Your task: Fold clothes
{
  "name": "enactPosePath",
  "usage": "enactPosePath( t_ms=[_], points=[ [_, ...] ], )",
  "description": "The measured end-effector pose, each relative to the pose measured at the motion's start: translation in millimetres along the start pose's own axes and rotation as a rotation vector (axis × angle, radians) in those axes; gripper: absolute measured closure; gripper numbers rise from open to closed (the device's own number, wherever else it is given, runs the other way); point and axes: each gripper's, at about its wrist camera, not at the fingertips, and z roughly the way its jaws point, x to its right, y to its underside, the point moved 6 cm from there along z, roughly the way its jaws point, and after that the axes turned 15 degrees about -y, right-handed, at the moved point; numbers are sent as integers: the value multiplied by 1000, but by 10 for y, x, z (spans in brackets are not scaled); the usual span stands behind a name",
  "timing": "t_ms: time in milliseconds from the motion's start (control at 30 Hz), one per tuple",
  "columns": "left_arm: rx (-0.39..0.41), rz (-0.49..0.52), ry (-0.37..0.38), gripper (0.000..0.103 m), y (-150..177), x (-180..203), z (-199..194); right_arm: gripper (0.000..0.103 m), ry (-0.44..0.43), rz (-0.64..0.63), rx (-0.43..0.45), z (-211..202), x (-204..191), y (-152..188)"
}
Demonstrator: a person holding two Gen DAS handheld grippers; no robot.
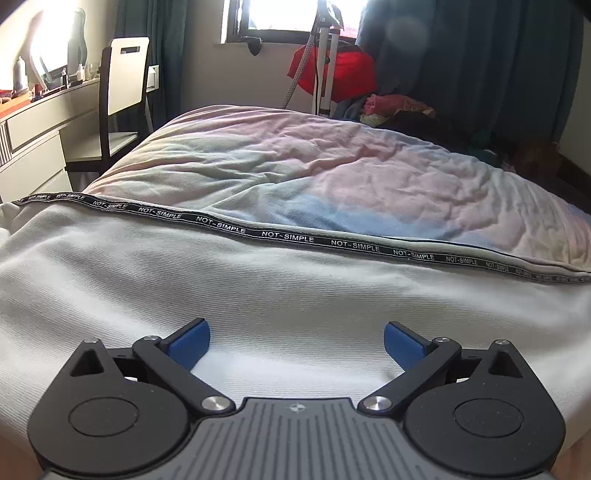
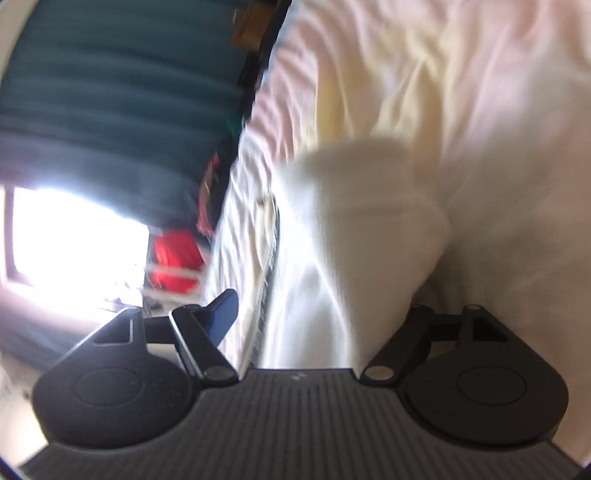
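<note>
Left gripper (image 1: 297, 345) hovers w/ jaws spread wide, empty, low over white garment (image 1: 258, 295) lying flat on bed (image 1: 332, 173), prob. lining up next fold. Right gripper (image 2: 321, 314) spread too, cloth bunched between the jaws, not pinched.

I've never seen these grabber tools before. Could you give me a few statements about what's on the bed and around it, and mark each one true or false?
1. The left gripper is open above a white garment. True.
2. The garment's black band reads NOT-SIMPLE. True.
3. A red bag lies on the bed. False: it is beyond the bed, near the window.
4. The chair beside the bed is blue. False: it is white with a dark frame.
5. The left gripper clamps the black band. False: it holds nothing.
</note>
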Motion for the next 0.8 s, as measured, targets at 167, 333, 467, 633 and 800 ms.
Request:
enactPosePath(
  t_ms=[167, 333, 467, 633, 800],
  points=[
    [35, 106, -96, 0, 96, 192, 56, 44, 46, -120, 93, 49, -125, -71],
    [34, 98, -96, 0, 108, 191, 74, 84, 125, -161, 136, 57, -202, -82],
    [32, 103, -98, 0, 93, 195, 76, 85, 101, -251, 174, 24, -524, -50],
    [19, 114, -89, 0, 55, 191, 69, 85, 92, -639, 179, 24, -1290, 266],
    [19, 81, -71, 1, -29, 117, -6, 85, 21, -1024, 129, 86, -1997, 1116]
  ],
)
